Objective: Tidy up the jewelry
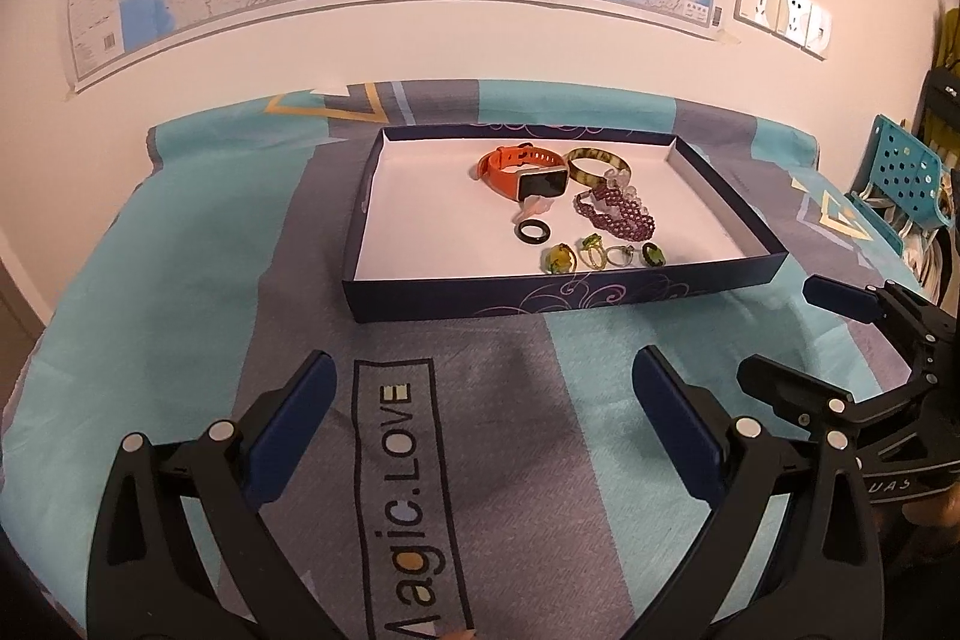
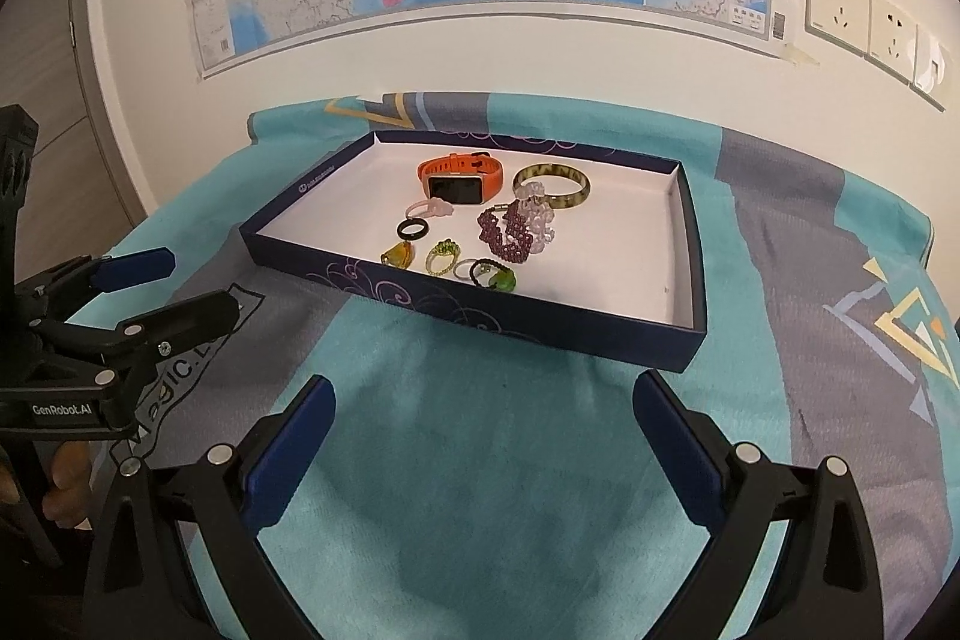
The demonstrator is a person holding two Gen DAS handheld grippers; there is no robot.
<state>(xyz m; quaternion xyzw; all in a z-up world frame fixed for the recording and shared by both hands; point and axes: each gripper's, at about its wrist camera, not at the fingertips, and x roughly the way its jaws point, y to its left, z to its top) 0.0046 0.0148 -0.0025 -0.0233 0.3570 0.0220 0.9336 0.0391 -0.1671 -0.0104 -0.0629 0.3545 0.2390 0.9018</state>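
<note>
So all the jewelry sits inside the shallow dark-blue cardboard box lid (image 1: 540,301) with the white inside, on the teal and grey printed cloth (image 1: 180,316). At the back there's the orange-strapped smartwatch (image 1: 522,172) just beside a mottled green bangle (image 1: 594,165), then a purple beaded bracelet (image 1: 618,214) touching a clear pink beaded one (hard to separate them). A black ring (image 1: 532,232) and a row of small green and amber rings (image 1: 603,256) sit nearer the front wall. Left gripper (image 1: 483,370) and right gripper (image 2: 483,397) both hover over the cloth, spread wide, holding nothing
</note>
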